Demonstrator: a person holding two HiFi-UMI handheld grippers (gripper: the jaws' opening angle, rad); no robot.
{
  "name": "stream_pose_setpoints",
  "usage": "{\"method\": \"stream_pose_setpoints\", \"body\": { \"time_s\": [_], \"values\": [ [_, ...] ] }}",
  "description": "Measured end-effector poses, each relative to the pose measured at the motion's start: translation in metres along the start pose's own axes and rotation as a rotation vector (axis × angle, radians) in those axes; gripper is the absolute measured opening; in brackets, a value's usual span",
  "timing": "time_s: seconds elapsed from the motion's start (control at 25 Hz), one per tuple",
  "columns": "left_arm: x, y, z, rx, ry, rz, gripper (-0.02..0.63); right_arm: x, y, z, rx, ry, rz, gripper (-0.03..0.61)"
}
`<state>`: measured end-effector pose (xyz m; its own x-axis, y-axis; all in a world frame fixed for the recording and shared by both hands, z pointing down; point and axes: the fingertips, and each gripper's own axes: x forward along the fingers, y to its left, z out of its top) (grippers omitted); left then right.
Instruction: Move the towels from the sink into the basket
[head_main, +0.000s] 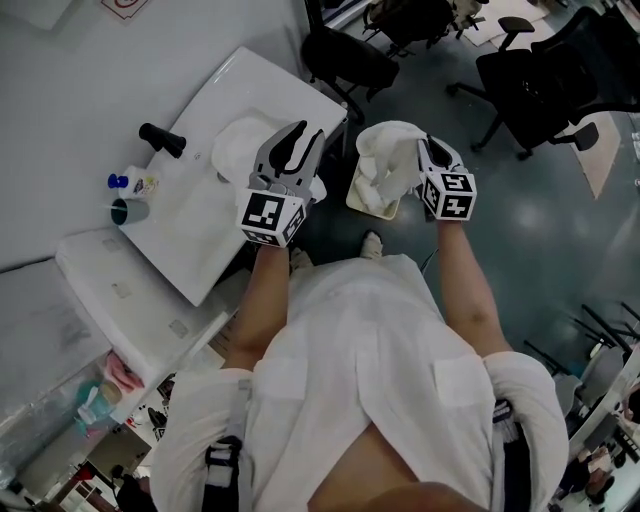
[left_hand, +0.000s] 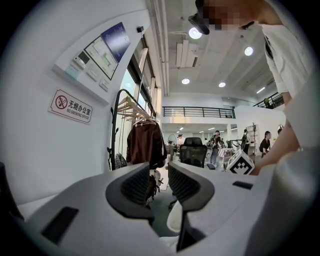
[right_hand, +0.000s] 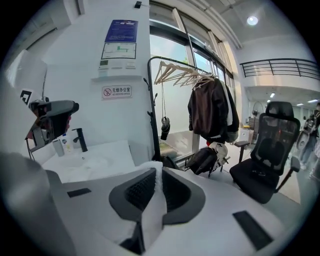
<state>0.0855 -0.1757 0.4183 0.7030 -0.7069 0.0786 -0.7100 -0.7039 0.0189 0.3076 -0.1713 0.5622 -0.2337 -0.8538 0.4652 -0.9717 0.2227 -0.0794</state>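
Jaws of the right gripper clamp a fold of white towel, whose bunched bulk hangs over the cream basket just off the sink counter's edge. Left gripper hovers with jaws spread and nothing between them, above that same counter edge, beside the basin.

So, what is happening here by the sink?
A person holds a hand-held gripper in each hand. The right hand-held gripper is shut on a white towel and carries it above the basket, which stands beside the sink. The left hand-held gripper is at the edge of the sink, with its jaws apart and nothing between them. Whether more towels lie in the sink, I cannot tell.
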Motion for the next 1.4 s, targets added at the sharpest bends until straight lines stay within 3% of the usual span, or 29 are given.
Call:
{"method": "stream_pose_setpoints", "body": {
  "time_s": [0.16,0.48,0.92,1.24,1.4],
  "values": [
    [0.003,-0.002,0.002,0.003,-0.007,-0.001,0.112,0.004,-0.009,-0.011,0.017,0.036,-0.023,0.057],
    [-0.001,0.002,0.004,0.002,-0.013,0.017,0.112,-0.001,-0.015,0.03,-0.018,-0.077,-0.022,0.057],
    [-0.016,0.028,0.005,-0.012,-0.022,0.086,0.112,0.0,0.01,0.061,-0.064,-0.142,0.041,0.057],
    [-0.052,0.066,0.002,-0.022,-0.027,0.186,0.112,0.027,0.073,0.079,-0.142,-0.144,0.207,0.061],
    [-0.079,0.091,-0.004,-0.026,-0.014,0.256,0.112,0.046,0.124,0.079,-0.205,-0.116,0.327,0.132]
  ]
}}
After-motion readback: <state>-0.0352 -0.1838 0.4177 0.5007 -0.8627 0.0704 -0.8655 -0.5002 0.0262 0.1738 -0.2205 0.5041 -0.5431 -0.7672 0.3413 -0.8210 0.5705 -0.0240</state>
